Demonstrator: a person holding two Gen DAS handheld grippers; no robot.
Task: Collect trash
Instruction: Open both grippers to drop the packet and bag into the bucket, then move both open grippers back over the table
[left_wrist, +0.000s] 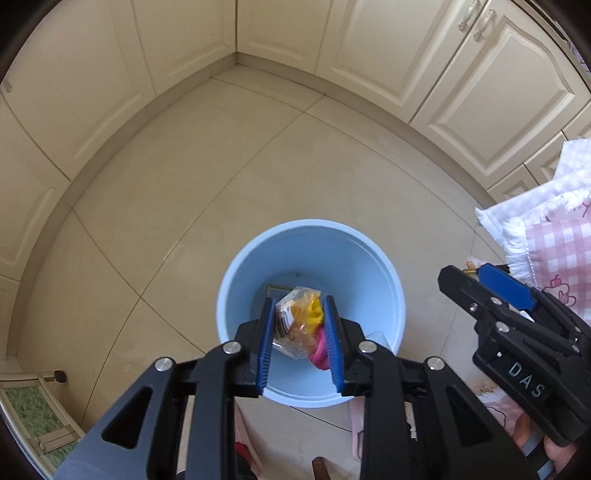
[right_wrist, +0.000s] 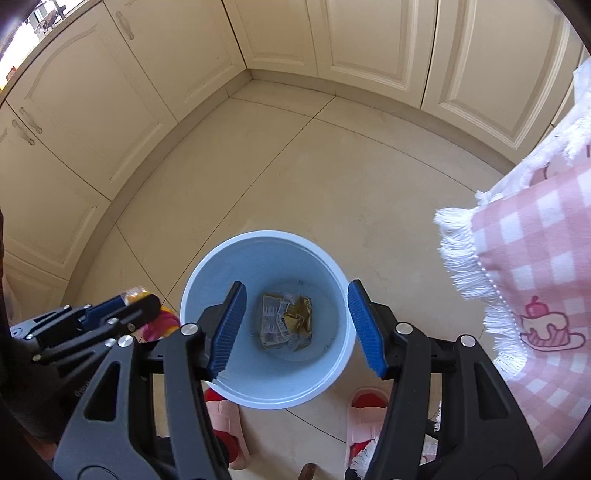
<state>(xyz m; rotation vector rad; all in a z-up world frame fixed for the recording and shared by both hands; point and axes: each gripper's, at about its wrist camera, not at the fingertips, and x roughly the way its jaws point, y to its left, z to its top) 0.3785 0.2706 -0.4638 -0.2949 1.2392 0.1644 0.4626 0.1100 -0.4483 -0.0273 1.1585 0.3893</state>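
- right now my left tool (left_wrist: 300, 341) is pinched narrow on a clear snack wrapper (left_wrist: 295, 317) with yellow inside; a pink bit (left_wrist: 320, 349) shows at its lower edge, between the pads.
- that tool hangs over the blue bin (left_wrist: 384, 266), which stands on the tiled floor (left_wrist: 221, 166), so the wrapper is above the opening, not yet in it.
- my right tool (right_wrist: 295, 326) stands wide with nothing between its pads, also over the bin; through it i see a greenish packet (right_wrist: 286, 319) lying flat on the bin's bottom.
- handling, as i judge it: the wrapper is light, thin and crinkly, with no stiffness to speak of. it will crush under the pads rather than resist, and the film looks slick, so a hold near an edge could slide off.
- best hold seems to be across the bunched middle, where the pads sit now.
- being so light, it may cling to a ribbed pad when let go, or drift to the rim; i would open low and centred over the bin.
- a pink checked cloth (right_wrist: 535, 258) with a white fringe hangs just beside the bin on the right; i would keep the right tool off it.
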